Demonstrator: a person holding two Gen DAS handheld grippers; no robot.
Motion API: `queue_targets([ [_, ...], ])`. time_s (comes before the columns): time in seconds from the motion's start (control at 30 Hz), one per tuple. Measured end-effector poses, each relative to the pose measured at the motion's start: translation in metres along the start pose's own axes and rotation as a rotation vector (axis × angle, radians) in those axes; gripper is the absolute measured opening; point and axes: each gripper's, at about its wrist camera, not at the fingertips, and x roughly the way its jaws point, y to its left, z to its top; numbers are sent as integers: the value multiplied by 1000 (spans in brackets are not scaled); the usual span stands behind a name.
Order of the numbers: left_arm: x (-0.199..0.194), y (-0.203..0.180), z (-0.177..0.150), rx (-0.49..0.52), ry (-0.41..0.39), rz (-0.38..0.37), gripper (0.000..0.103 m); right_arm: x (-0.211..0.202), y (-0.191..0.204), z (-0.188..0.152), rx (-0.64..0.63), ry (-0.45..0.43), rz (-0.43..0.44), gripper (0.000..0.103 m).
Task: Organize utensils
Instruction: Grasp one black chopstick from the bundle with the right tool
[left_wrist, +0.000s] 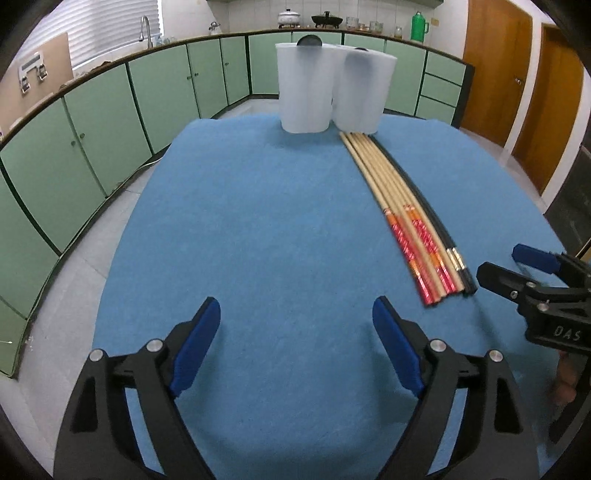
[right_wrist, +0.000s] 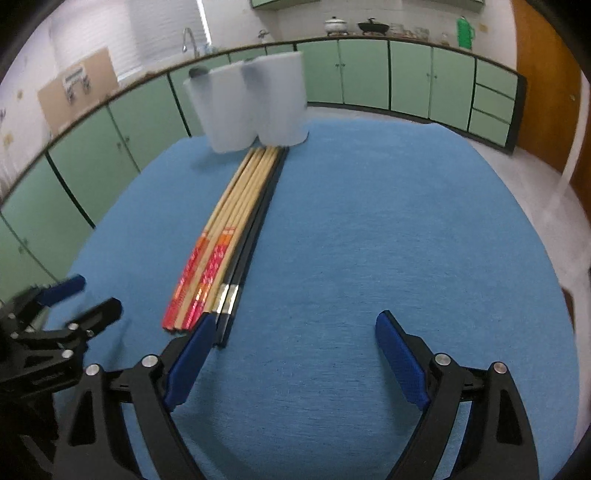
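A row of several chopsticks (left_wrist: 399, 206) (right_wrist: 236, 229) lies side by side on the blue tablecloth (left_wrist: 258, 221): bamboo ones with red-orange patterned ends, and black ones with silver bands. Their far tips reach two white translucent containers (left_wrist: 304, 85) (right_wrist: 277, 99) at the table's far edge. My left gripper (left_wrist: 295, 310) stands open over bare cloth, left of the chopsticks, nothing between its fingers. My right gripper (right_wrist: 295, 321) is open too; its left fingertip (right_wrist: 205, 332) overlaps the near ends of the black chopsticks. Each gripper shows in the other's view (left_wrist: 506, 264) (right_wrist: 96, 295).
Green kitchen cabinets (left_wrist: 110, 110) curve round behind the table, with a sink tap, pots and a green flask (left_wrist: 419, 26) on the counter. Brown doors (left_wrist: 495, 66) stand at the right. The floor drops away past the cloth's edges.
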Motion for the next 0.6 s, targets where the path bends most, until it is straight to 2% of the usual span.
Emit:
queue_targets([
  [0.2,6,2,1,-10,26,-2,84,7,12,8,-56,21,-60,88],
  [0.37,6,0,1,-14,30,1,85,0,2,5,-53,2,-136,88],
  [0.43,7,-1,0,-19,34,3,85,-6,-3,3,-26,-14,-110,88],
  [0.5,7,-2,0,-24,35,2,85,-13,-6,-3,5,-31,-40,88],
  [0.53,7,-3,0,-24,35,2,85,-15,-5,-6,9,-34,-23,86],
  [0.6,6,-4,-2,-26,35,5,85,-18,0,-12,1,-44,3,74],
])
